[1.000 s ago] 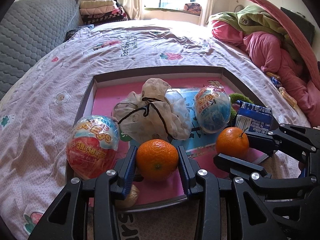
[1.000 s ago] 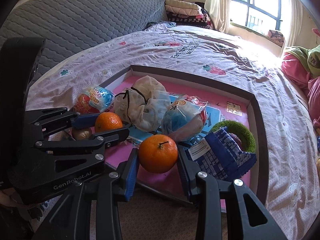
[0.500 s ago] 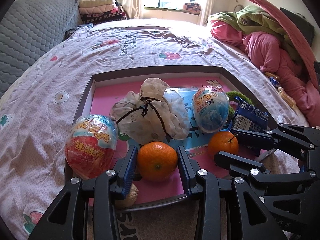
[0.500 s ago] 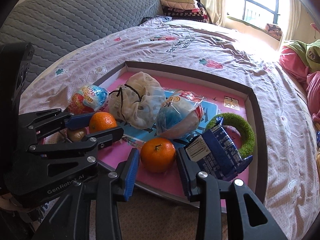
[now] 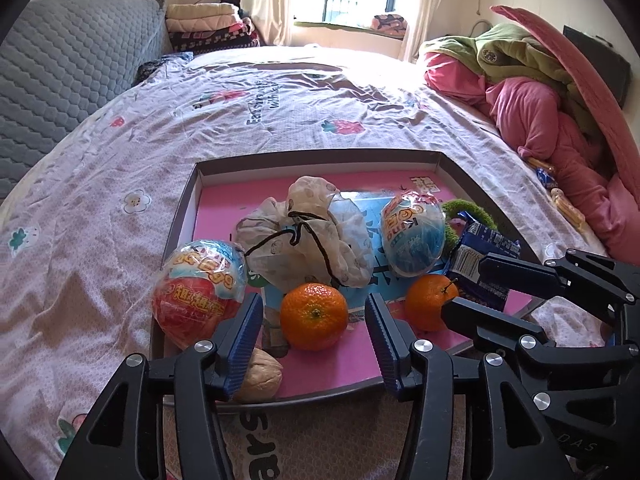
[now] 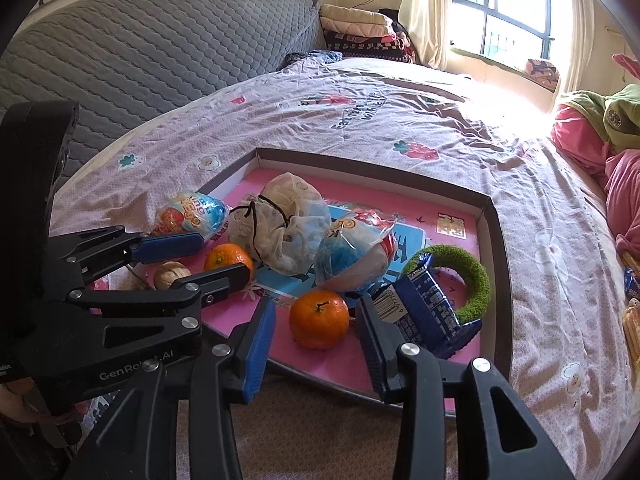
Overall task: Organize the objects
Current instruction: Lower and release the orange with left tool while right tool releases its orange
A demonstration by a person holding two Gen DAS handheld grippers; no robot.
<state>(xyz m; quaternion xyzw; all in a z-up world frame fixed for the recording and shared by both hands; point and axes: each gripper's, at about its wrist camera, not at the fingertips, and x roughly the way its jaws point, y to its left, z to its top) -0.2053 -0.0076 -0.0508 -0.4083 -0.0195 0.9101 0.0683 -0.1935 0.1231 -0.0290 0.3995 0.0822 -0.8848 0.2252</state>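
A shallow grey-rimmed box lid (image 5: 316,160) with a pink floor lies on the bed. In it are two oranges, two wrapped toy eggs, a white drawstring pouch (image 5: 308,236), a blue snack pack (image 5: 484,264), a green ring (image 6: 468,276) and a walnut (image 5: 258,378). My left gripper (image 5: 314,326) is open, and the left orange (image 5: 314,316) rests on the lid floor between its fingers, untouched. My right gripper (image 6: 316,334) is open around the right orange (image 6: 319,318), which also sits free on the lid floor.
The red and blue egg (image 5: 200,292) sits at the lid's near left corner, the blue egg (image 5: 412,236) at the right. A grey quilted headboard (image 6: 160,60) stands left. Pink and green bedding (image 5: 540,112) is piled right. Folded blankets (image 5: 208,28) lie by the window.
Both grippers have opened and let go of their oranges, which now rest on the lid floor. Both grippers have drawn back slightly toward the near edge.
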